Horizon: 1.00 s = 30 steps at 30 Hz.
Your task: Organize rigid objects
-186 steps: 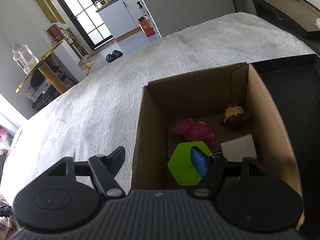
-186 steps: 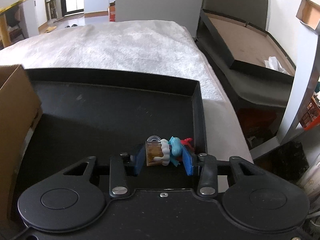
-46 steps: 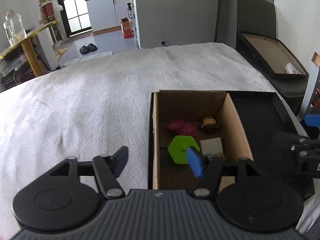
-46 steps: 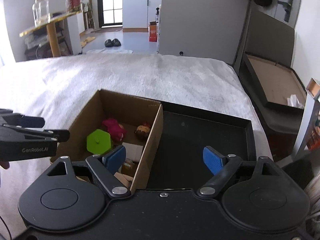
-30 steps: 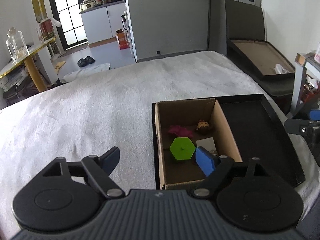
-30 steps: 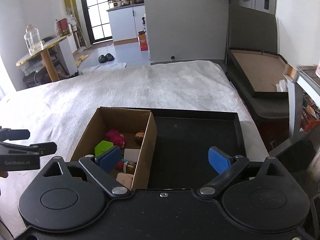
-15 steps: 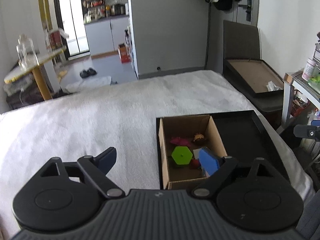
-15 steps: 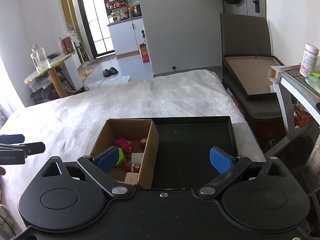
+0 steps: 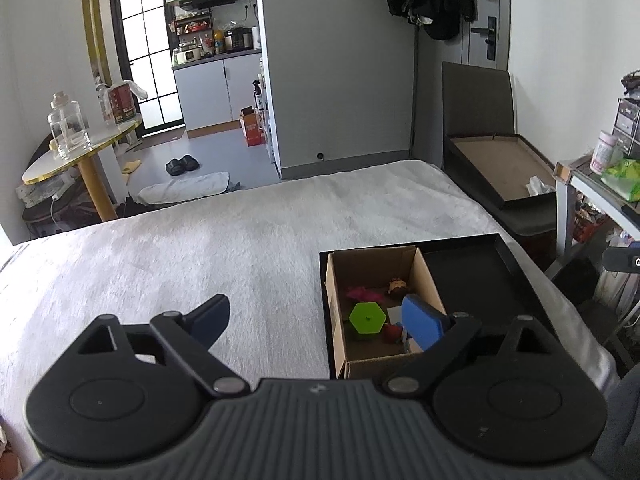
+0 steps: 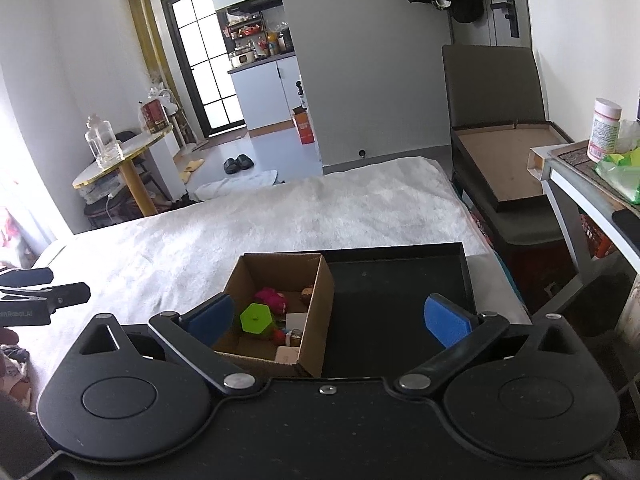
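Observation:
A cardboard box (image 9: 334, 300) (image 10: 320, 312) stands in the left part of a black tray (image 9: 480, 280) (image 10: 400, 292) on a white-covered bed. Inside lie a green hexagon (image 9: 367, 318) (image 10: 256, 317), a magenta toy (image 9: 359, 293) (image 10: 272, 298), a small brown-headed figure (image 9: 396, 286) (image 10: 307, 292), a white block and other small pieces. My left gripper (image 9: 318, 320) is open and empty, held high and well back from the box. My right gripper (image 10: 326, 316) is open and empty, also high above the tray.
The white bed cover (image 9: 200, 260) spreads left of the tray. A dark open case (image 10: 504, 168) stands right of the bed. A side table (image 10: 592, 184) with a jar is at the far right. A round table (image 9: 76, 156) with a glass bottle is at the left.
Both grippers have risen and pulled back from the box, which looks smaller now. The toy the right gripper held 6 s ago is no longer in it. Both stay open.

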Motion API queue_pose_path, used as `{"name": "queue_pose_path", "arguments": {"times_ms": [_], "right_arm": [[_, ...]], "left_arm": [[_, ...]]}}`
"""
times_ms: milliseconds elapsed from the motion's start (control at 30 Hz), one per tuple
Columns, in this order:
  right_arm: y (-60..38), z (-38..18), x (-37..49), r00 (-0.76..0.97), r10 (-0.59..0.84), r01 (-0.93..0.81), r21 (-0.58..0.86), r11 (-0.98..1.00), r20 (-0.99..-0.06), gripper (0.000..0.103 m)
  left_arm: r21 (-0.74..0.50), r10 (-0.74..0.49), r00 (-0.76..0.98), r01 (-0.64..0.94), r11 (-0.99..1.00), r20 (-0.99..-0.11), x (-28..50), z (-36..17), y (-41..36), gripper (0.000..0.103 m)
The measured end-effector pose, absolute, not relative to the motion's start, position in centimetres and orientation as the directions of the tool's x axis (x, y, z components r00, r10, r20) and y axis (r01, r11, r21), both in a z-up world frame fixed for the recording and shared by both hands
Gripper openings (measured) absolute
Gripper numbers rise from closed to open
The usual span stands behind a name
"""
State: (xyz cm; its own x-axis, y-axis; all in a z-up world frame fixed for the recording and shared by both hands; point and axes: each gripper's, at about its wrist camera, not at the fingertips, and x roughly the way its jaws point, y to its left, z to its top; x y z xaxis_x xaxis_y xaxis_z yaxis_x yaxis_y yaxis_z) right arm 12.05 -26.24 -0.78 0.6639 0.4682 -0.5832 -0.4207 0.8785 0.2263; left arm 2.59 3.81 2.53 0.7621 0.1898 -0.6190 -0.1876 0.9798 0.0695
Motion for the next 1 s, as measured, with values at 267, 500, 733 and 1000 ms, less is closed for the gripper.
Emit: {"name": "queue_pose_path", "arguments": {"times_ms": [267,500,733,1000], "right_arm": [[-27.6,0.2,11.2,0.645,0.491,-0.392,0.299,0.87,-0.585,0.103],[-27.3,0.5,9.8,0.618,0.513,-0.396,0.328,0.857,-0.595,0.103],[-26.5,0.8,8.6,0.589,0.531,-0.403,0.348,0.846,-0.609,0.103],[-26.5,1.3,7.2,0.584,0.534,-0.426,0.329,0.843,-0.612,0.103]], "left_arm": [[0.02,0.155,0.771,-0.182,0.983,-0.617,0.6,3.6,3.2,0.092],[-0.034,0.137,0.769,-0.202,0.979,-0.625,-0.6,3.5,3.2,0.092],[-0.086,0.068,0.754,-0.164,0.983,-0.654,-1.3,3.1,2.5,0.092],[-0.1,0.07,0.766,-0.172,0.98,-0.639,-2.5,3.3,1.8,0.096]]}}
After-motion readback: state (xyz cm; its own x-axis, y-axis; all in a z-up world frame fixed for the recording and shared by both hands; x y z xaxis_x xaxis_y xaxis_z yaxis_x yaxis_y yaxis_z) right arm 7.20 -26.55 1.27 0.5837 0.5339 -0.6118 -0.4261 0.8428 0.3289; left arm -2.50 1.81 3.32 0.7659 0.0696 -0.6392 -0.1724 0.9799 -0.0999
